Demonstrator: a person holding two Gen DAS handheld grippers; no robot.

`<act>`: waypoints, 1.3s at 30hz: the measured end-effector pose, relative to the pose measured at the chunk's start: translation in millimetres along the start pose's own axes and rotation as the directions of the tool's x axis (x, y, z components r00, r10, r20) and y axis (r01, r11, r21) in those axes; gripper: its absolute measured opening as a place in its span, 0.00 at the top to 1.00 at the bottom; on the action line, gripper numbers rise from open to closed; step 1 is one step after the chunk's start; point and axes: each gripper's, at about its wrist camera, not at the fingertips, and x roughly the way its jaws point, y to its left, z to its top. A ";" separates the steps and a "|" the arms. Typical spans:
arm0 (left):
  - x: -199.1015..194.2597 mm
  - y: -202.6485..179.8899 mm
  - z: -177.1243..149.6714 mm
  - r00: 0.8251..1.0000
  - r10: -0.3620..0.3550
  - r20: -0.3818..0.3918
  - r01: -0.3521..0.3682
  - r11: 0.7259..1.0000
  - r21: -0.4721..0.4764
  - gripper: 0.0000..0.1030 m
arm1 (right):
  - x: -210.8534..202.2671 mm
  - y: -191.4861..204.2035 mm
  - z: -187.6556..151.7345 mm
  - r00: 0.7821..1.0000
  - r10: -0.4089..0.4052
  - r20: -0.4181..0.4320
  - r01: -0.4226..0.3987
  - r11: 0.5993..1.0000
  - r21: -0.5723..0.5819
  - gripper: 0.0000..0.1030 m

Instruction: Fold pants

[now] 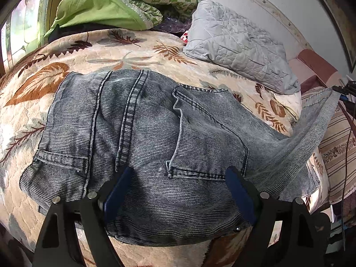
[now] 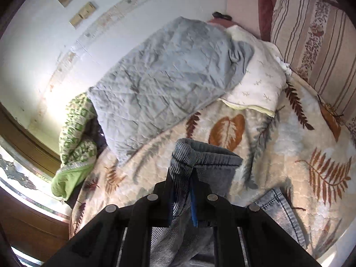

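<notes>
Faded grey-blue jeans (image 1: 138, 129) lie seat up on a leaf-patterned blanket (image 1: 124, 53) on the bed. My left gripper (image 1: 178, 178) hovers open just over the waistband end, its blue pads wide apart with denim beneath them. One trouser leg (image 1: 318, 124) is lifted off the bed toward the right, where the right gripper (image 1: 340, 91) pinches its end. In the right wrist view my right gripper (image 2: 182, 173) is shut on the bunched leg hem (image 2: 189, 155), raised above the blanket (image 2: 289, 146). More denim (image 2: 282, 209) lies below at the right.
A grey quilted pillow (image 1: 240, 44) and a cream pillow (image 2: 255, 80) lie at the bed's far side. A green patterned quilt (image 1: 124, 6) is heaped by the window. A striped cushion (image 2: 316, 37) stands along the right. A white wall (image 2: 44, 44) runs behind the bed.
</notes>
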 end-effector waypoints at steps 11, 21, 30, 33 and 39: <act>4.6 -9.0 -1.3 0.999 0.050 -0.009 -0.050 0.997 0.055 0.13 | 33.9 -206.0 -144.5 0.967 -0.115 -0.226 0.165 0.962 0.217 0.82; 8.4 -14.6 -2.7 0.996 0.091 -0.010 -0.089 0.992 0.089 0.10 | 14.1 -215.8 -138.5 0.983 -0.067 -0.173 0.105 0.970 0.221 0.82; 7.3 -14.1 -0.5 0.996 0.089 -0.009 -0.088 0.993 0.073 0.08 | -1.2 -216.3 -158.3 0.966 -0.156 -0.205 0.193 0.965 0.179 0.81; -6.7 -17.4 3.6 0.996 0.089 0.029 -0.091 0.995 0.048 0.08 | -16.2 -204.4 -145.3 0.958 -0.200 -0.203 0.231 0.963 0.138 0.27; -17.2 -21.3 16.8 0.986 0.076 0.146 -0.080 0.997 0.021 0.08 | -30.8 -114.6 -113.6 0.991 -0.086 -0.099 0.074 0.990 -0.121 0.26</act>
